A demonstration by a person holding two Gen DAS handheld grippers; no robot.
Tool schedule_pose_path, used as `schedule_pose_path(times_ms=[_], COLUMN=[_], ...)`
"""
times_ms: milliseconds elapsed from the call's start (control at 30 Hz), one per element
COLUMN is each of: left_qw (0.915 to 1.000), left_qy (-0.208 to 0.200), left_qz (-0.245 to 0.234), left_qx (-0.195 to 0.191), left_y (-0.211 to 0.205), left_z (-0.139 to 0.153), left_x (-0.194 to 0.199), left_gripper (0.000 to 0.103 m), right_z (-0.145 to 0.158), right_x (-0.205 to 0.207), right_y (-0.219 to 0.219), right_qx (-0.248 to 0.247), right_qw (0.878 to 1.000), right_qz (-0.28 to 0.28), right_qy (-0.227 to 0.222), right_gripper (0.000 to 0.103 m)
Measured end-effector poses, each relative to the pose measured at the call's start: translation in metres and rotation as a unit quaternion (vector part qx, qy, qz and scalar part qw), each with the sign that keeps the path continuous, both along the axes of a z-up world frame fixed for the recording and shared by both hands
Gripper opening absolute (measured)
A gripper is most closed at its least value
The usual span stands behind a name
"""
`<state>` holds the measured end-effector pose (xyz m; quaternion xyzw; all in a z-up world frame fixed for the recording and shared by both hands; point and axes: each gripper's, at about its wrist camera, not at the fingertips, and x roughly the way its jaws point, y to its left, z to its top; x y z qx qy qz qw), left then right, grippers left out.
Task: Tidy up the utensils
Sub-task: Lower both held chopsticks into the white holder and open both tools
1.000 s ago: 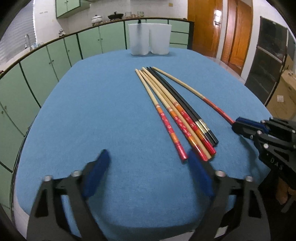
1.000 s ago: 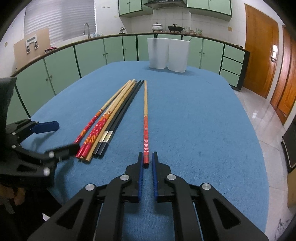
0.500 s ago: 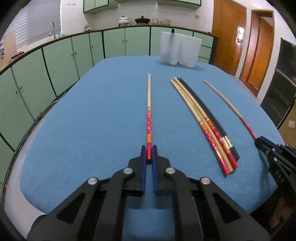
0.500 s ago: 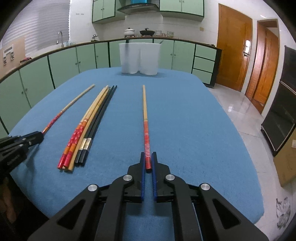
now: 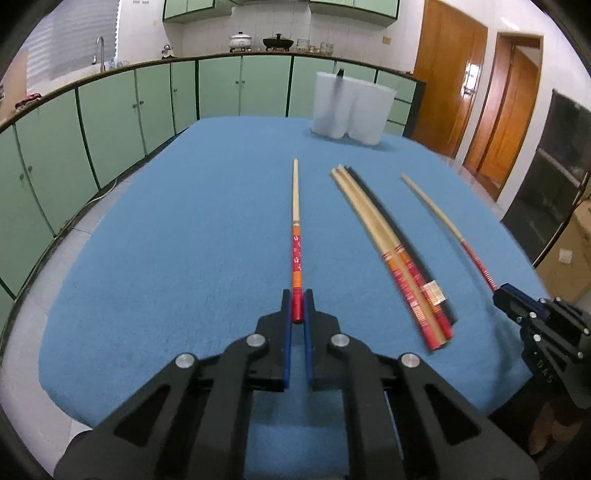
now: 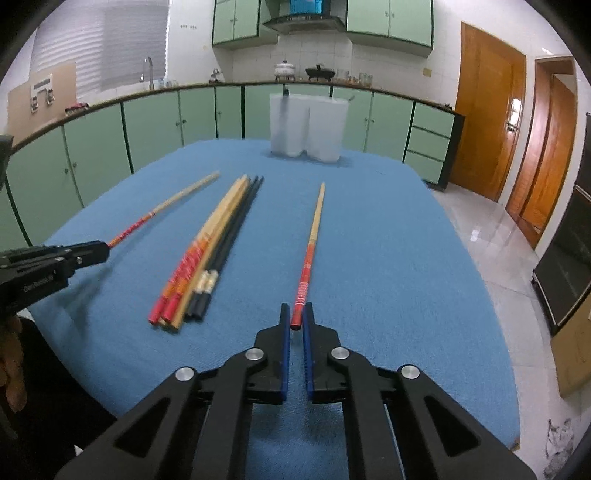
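Ahead of me, pale green base cabinets curve along a white tiled wall, with matching wall cabinets above. A faucet stands by a window with closed blinds. Two pots sit on the worktop. To my right, wooden doors and a glossy tiled floor.

- Blue cloth-covered table
- Curved run of pale green base cabinets
- White lidded pot beside a black pan on the counter
- Orange wooden doors
- Chrome sink tap
- Cardboard box
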<state>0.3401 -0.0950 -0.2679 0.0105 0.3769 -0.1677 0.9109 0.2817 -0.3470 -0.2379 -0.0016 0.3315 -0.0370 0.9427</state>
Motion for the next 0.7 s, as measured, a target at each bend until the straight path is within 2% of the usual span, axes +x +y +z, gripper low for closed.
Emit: schedule_pose_path(times_ms=[100,267,467,600,700], left_qw=[0.9998,0.9982,0.9955,0.9956,0.9957], left_qy=[-0.008,-0.045,-0.081,-0.070,-0.060], left_qz=[0.002,-0.002,-0.022,-0.049,-0.063], left_qx=[-0.020,-0.040,-0.044,-0.039,-0.030], left_y=[0.003,0.009,0.015,0.012,0.007], left_z=[0.024,0.078,0.133,0.159,0.172], left_x=[-0.004,-0.010,-0.002,0.024,0.047], left_gripper=[0.005,0.005,0.005,0.005,0.005], right_z=[0.022,0.075,0.135,0.161,0.175], right_x=[-0.006,-0.008,0.011,0.037,0.059], right_y=[0.001,-0.003,-0.012,-0.017,-0.021], right_qx=[0.006,0.015,0.018,-0.001,0.010], right_qw=[1.000,0.999,0.999,0.999,0.998], right_qz=[0.001,0.011,0.032,0.049,0.062], right_qy=[-0.015,-0.037,-0.037,-0.019,0.005], right_gripper=[0.006,0.006,0.006,0.006,0.006])
